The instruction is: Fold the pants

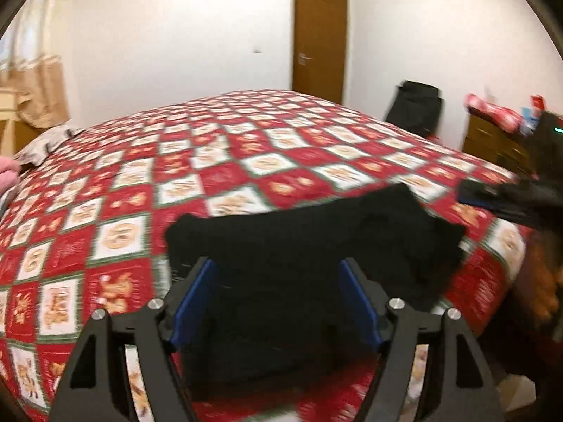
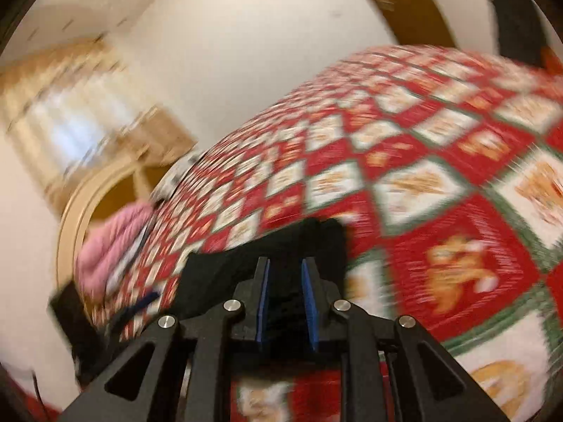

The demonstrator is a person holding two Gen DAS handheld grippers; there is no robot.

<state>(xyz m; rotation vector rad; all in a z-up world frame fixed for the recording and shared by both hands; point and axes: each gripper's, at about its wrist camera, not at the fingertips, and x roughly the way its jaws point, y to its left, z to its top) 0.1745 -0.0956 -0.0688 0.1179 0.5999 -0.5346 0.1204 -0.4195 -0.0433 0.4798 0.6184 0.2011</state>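
Black pants (image 1: 309,239) lie folded in a compact stack on the red-and-white patchwork quilt (image 1: 140,193), near the bed's front right corner. My left gripper (image 1: 277,263) hovers over their near edge with its blue pads (image 1: 195,302) wide apart, open and touching nothing. At the right edge of this view my right gripper (image 1: 492,198) hangs just beyond the stack's far right corner, apart from it. In the blurred right wrist view the right gripper (image 2: 285,262) keeps a narrow gap between its pads, and the pants (image 2: 299,239) lie just ahead and below.
A pink garment (image 2: 109,242) and a grey patterned cloth (image 1: 45,140) lie at the bed's far left. A brown door (image 1: 320,42), a black bag (image 1: 415,109) and a wooden dresser (image 1: 499,144) stand beyond the bed. The bed edge drops off at the right.
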